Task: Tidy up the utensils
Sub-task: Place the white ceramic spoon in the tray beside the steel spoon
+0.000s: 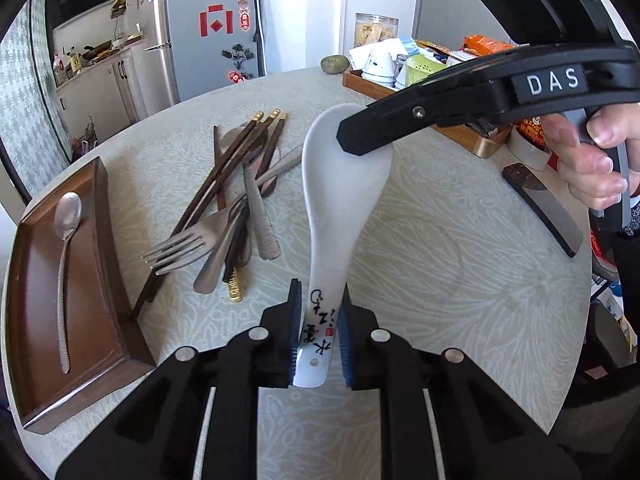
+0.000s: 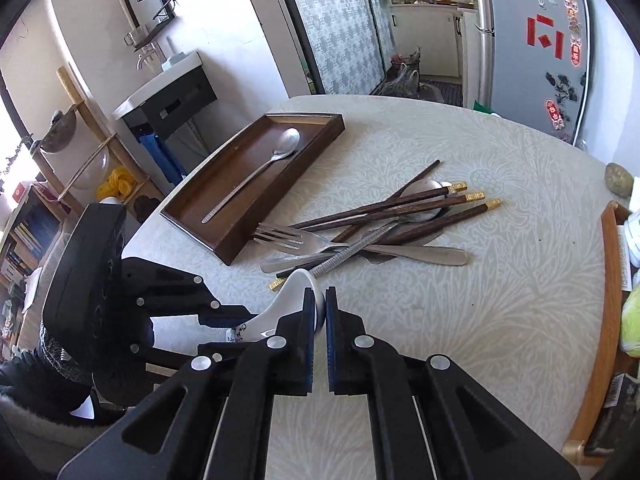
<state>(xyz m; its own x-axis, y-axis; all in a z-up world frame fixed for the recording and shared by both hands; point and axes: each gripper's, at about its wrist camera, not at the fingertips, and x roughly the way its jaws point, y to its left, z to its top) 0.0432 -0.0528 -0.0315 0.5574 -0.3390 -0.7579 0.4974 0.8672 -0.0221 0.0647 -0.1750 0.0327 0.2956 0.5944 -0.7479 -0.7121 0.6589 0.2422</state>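
we have the white spoon point(image 1: 340, 216) pinched at both ends above the table point(image 1: 440, 264): our left gripper point(image 1: 319, 344) is closed on its handle, near the painted lettering, and our right gripper point(image 2: 319, 312) is clamped on the rim of its bowl. it looks like a handover between the two, with neither side having let go yet.

the main risk, as we judge it, is the glazed ceramic itself. it is smooth and hard, the right pads hold only a thin edge, and if the left lets go before that hold is sure, the spoon could swing down, slip out, and chip on the table or land in the pile point(image 1: 232, 208) of forks and chopsticks just beside it.

pulling both grippers in different directions could also twist the spoon out of one grip.

the brown tray point(image 1: 100, 248) with one metal spoon point(image 1: 64, 272) in it lies beyond the pile, so carrying low over it could snag a fork.
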